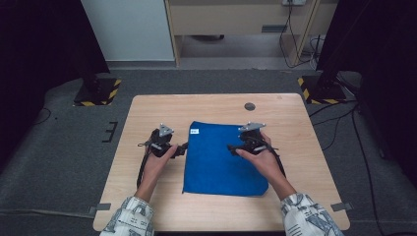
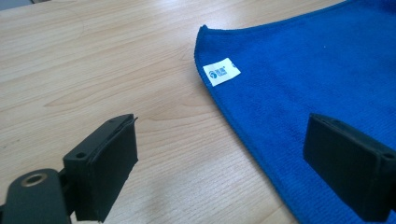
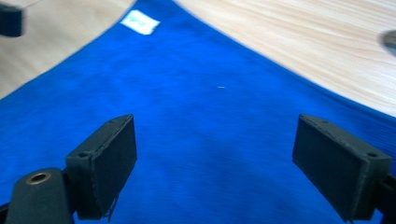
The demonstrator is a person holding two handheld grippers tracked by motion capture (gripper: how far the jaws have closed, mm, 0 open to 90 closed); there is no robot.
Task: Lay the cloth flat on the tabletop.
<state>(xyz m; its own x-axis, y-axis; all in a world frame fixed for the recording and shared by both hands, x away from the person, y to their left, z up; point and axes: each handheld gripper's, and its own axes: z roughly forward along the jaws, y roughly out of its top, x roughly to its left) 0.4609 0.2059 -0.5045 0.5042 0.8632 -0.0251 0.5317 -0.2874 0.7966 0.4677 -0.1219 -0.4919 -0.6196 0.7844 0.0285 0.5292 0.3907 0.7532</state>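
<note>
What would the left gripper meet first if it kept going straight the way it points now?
Probably the blue cloth: the left gripper, jaws open, straddles its near edge above the table, with the white label just ahead. Height is unclear.

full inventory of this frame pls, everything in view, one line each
Blue microfibre cloth: 1, blue, flat at the table's middle.
White label: 1, white, on the cloth's far-left corner.
Light wooden table: 1, pale wood, centre of the room.
Dark round spot: 1, grey, on the table beyond the cloth.
Yellow-black striped stand bases: 2, on the grey floor, far left and far right.
Left claw: 1, black, open, at the cloth's left edge.
Right claw: 1, black, open, over the cloth.
Patterned sleeves: 2, white-grey, bottom edge.
</note>
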